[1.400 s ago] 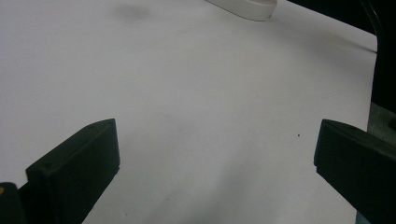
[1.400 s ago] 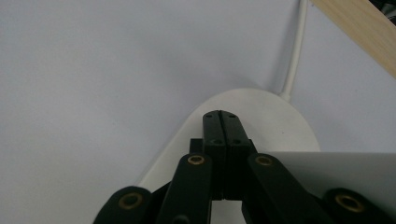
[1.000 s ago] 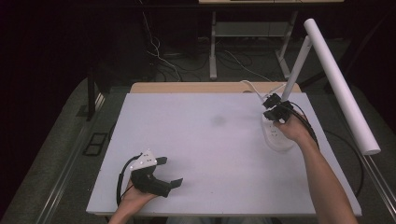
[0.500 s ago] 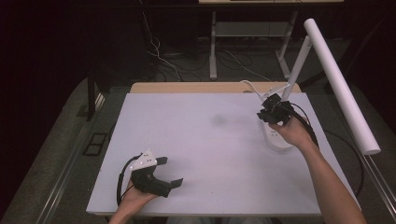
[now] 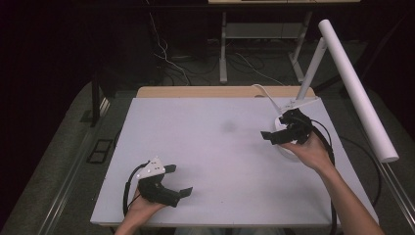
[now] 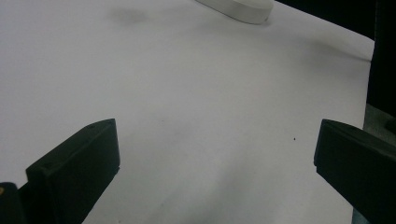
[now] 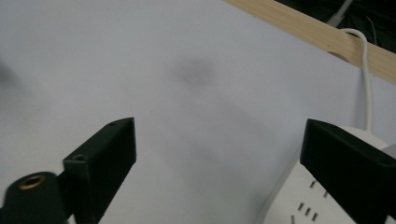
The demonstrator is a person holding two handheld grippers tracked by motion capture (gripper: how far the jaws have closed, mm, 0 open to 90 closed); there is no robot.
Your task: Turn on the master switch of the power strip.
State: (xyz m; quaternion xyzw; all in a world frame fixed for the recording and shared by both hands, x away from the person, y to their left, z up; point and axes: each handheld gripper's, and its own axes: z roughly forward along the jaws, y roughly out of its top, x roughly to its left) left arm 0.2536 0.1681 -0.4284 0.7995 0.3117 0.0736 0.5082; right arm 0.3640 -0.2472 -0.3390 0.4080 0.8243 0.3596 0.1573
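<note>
- Dark room all around, cables on the floor behind, and in the middle we have the white table [image 5: 210, 147] lit pale, with a faint smudge [image 5: 228, 126] near its centre.
- At the far right corner stands the white desk lamp: round base [image 5: 288, 149] on the tabletop, slanted stem [image 5: 311, 68] rising to a long tube head [image 5: 355, 88], cord [image 5: 264, 90] trailing off the back edge.
- We catch the right gripper [image 5: 274, 136] just off that base now; a second ago it sat pinched together right down on it, and its jaws have just been opening, so they stand spread with nothing between them.
- From the right gripper view we see the base's edge [image 7: 299, 200], with small slots in it, just beside the right-hand jaw and bare tabletop ahead.
- Our read: the press on the lamp base is finished and the hand is pulling away toward the table's middle.
- Down at the near edge the left gripper [image 5: 180, 181] rests on the table, jaws wide apart and empty, with white surface between them in its own view.
</note>
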